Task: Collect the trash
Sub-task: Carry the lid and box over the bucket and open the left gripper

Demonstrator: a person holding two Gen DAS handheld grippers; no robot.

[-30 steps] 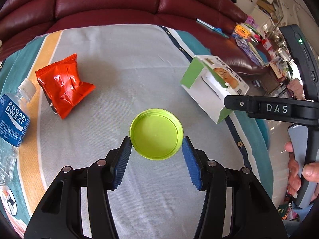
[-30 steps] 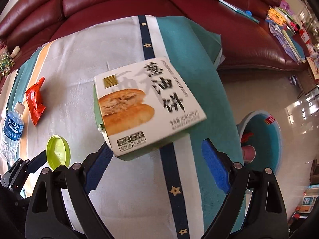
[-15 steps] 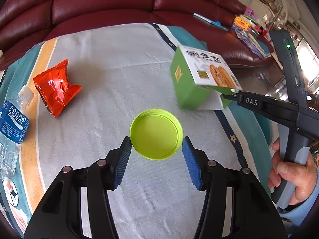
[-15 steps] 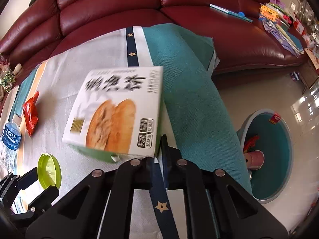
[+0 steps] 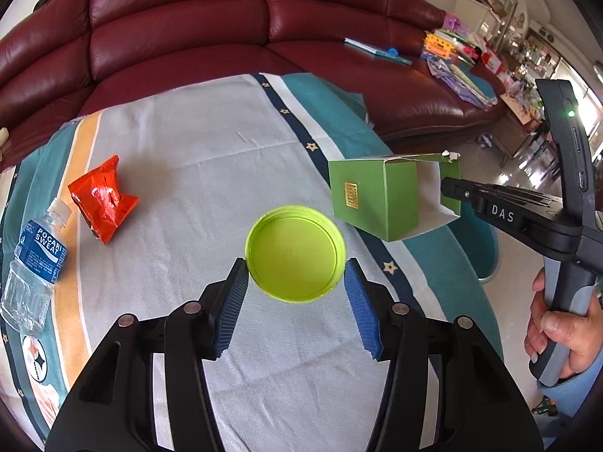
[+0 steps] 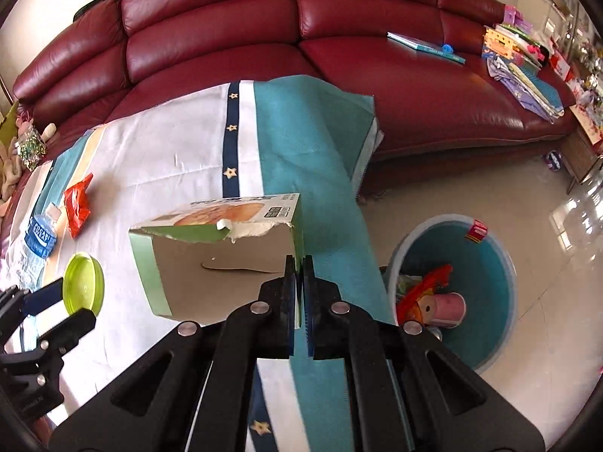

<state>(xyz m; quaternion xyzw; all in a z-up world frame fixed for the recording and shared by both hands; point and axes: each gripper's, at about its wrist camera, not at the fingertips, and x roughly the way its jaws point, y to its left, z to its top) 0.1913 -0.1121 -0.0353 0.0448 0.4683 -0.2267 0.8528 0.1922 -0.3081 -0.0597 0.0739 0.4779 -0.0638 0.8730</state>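
My left gripper [image 5: 296,277] is shut on a lime green lid [image 5: 296,253], held above the cloth-covered table [image 5: 211,150]. My right gripper [image 6: 298,263] is shut on the side wall of an open green and white food box [image 6: 211,260], which hangs in the air over the table's right edge, its open end toward the camera. In the left wrist view the same box [image 5: 380,199] hangs from the right gripper [image 5: 446,186] at the right. A red snack wrapper [image 5: 101,197] and a Pocari Sweat bottle [image 5: 35,260] lie at the table's left.
A teal bin [image 6: 486,263] with trash in it stands on the tiled floor right of the table. A dark red leather sofa [image 6: 264,37] runs behind, with books and papers [image 6: 524,64] on its right end. A hand [image 5: 565,324] holds the right gripper's handle.
The right gripper closed on the box's wall, lifted it off the table and carried it right toward the bin, tipping its open end to the camera. The left gripper rose with the lid.
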